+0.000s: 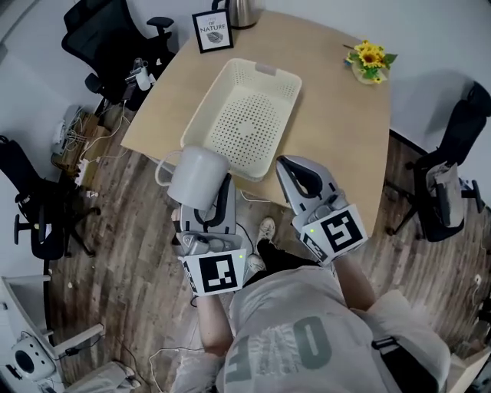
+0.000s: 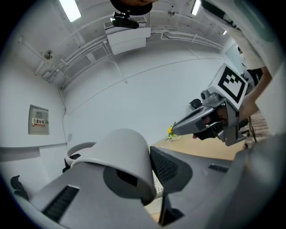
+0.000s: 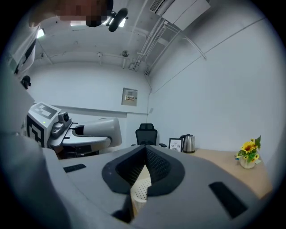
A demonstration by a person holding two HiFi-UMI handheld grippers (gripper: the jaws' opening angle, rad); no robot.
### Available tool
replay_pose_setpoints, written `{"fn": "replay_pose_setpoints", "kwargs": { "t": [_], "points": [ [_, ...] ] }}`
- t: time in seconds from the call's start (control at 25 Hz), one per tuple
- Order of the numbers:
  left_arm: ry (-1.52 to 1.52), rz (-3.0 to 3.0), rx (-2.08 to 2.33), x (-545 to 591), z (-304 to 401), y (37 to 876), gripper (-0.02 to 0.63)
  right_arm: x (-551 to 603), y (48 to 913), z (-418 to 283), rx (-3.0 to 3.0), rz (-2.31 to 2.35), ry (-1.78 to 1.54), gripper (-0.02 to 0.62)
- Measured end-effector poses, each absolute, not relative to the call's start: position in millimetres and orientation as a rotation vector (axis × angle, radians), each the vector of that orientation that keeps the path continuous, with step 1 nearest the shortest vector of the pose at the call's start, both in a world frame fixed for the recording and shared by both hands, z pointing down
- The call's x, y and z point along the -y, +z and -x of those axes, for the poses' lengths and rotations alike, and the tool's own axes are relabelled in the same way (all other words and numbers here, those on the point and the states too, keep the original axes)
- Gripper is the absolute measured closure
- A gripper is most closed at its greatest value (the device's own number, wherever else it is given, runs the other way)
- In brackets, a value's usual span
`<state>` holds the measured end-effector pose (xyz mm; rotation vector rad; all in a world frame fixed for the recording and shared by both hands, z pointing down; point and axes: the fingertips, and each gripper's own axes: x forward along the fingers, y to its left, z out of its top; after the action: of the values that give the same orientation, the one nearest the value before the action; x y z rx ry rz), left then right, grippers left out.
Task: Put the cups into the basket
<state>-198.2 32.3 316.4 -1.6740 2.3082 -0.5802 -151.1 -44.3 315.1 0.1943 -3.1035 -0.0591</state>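
A pale grey cup [image 1: 196, 175] with a handle lies on its side in the air over the table's near-left edge, just short of the cream perforated basket [image 1: 245, 123]. My left gripper [image 1: 220, 188] is shut on the cup's wall. In the left gripper view the cup [image 2: 119, 154] sits clamped between the jaws, its mouth tipped downward. My right gripper [image 1: 296, 170] hovers beside the basket's near-right corner, shut with nothing in it. In the right gripper view its jaws [image 3: 145, 154] meet, and a bit of the basket [image 3: 142, 190] shows beneath them.
The basket rests on a light wooden table [image 1: 337, 115]. At the back stand a framed sign [image 1: 212, 31] and a kettle [image 1: 242, 11], with a sunflower vase [image 1: 370, 63] at the far right. Office chairs [image 1: 115, 38] [image 1: 453, 180] flank the table. Cables [image 1: 84, 153] lie on the floor at left.
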Motion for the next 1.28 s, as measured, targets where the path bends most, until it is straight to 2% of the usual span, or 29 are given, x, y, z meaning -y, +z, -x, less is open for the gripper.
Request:
{"fn": "replay_pose_setpoints", "kwargs": {
  "t": [0.32, 0.52, 0.96, 1.28],
  "points": [
    [-0.703, 1.770, -2.164, 50.9, 261.5, 305.4, 0.543, 110.1, 304.7, 196.1, 3.122, -0.304, -0.123, 0.598],
    [-0.812, 1.842, -2.058, 105.5, 288.9, 304.7, 0.543, 160.6, 303.6, 207.7, 3.180, -0.428, 0.072, 0.597],
    [-1.089, 2.018, -1.785, 171.0, 291.9, 343.9, 0.543, 209.7, 328.9, 190.4, 3.172, -0.684, 0.333, 0.597],
    [-1.326, 2.197, -1.409, 180.6, 291.7, 405.1, 0.543, 214.4, 322.1, 201.9, 3.085, -0.931, 0.210, 0.598]
  ]
}}
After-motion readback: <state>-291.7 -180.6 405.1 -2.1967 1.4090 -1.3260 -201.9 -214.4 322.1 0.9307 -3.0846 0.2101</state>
